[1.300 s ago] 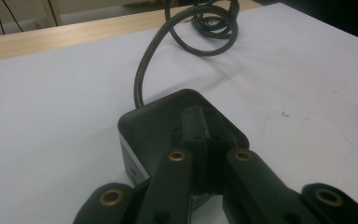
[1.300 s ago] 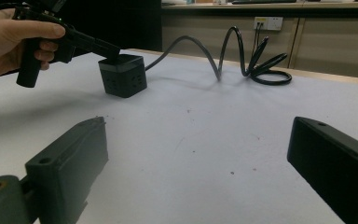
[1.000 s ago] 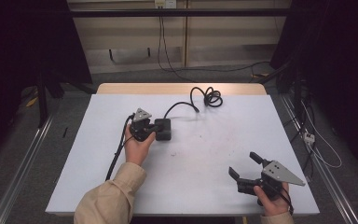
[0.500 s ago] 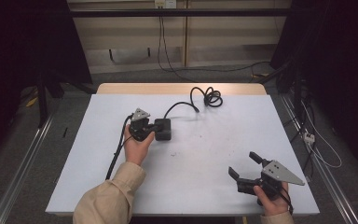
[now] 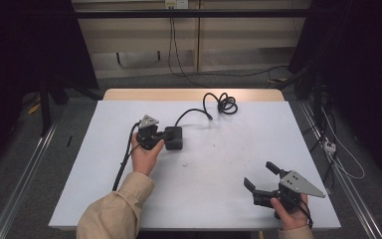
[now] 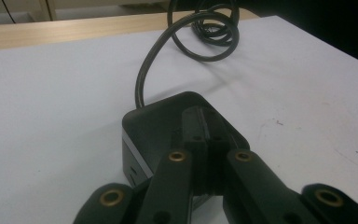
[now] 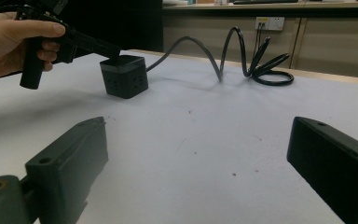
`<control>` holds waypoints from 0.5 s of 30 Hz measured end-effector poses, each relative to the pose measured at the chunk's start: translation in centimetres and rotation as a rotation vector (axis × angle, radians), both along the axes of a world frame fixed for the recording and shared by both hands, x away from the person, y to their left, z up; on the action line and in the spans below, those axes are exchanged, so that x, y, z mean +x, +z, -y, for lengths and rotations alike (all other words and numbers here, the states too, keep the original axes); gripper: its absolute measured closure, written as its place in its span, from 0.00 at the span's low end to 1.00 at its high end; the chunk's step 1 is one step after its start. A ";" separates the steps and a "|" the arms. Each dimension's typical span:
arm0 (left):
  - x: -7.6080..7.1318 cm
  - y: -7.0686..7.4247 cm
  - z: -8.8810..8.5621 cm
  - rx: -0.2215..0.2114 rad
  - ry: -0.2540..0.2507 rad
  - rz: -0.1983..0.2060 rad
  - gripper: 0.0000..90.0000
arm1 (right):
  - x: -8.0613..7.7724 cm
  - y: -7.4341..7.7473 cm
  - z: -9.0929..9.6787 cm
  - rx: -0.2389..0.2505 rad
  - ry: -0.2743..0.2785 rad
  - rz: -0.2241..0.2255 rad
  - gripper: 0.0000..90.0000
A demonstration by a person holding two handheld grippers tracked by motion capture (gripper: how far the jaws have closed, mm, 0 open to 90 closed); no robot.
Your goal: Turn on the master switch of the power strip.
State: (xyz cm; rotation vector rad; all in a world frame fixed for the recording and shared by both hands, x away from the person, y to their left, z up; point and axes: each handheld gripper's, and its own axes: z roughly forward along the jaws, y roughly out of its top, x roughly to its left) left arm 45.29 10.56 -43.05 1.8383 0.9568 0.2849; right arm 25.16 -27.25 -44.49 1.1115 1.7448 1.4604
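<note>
Change: none | L hand-held gripper (image 5: 165,139) closed, tips on black cube (image 5: 174,138) | R hand-held gripper (image 5: 261,175) open, unmoved

left hand-held gripper (image 5: 165,141) closed, right hand-held gripper (image 5: 262,176) open

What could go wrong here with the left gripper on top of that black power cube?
The left gripper has its jaws shut and rests on top of the black power cube rather than gripping its sides, so it could slide off. The cube's cable lies coiled near the table's far edge and might tug the cube if it moves. The right gripper is open, too far away to steady it.
</note>
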 end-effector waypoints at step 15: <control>0.0 0.2 0.0 -0.017 0.013 0.007 0.97 | 0.1 0.0 0.0 -0.001 0.005 -0.001 0.05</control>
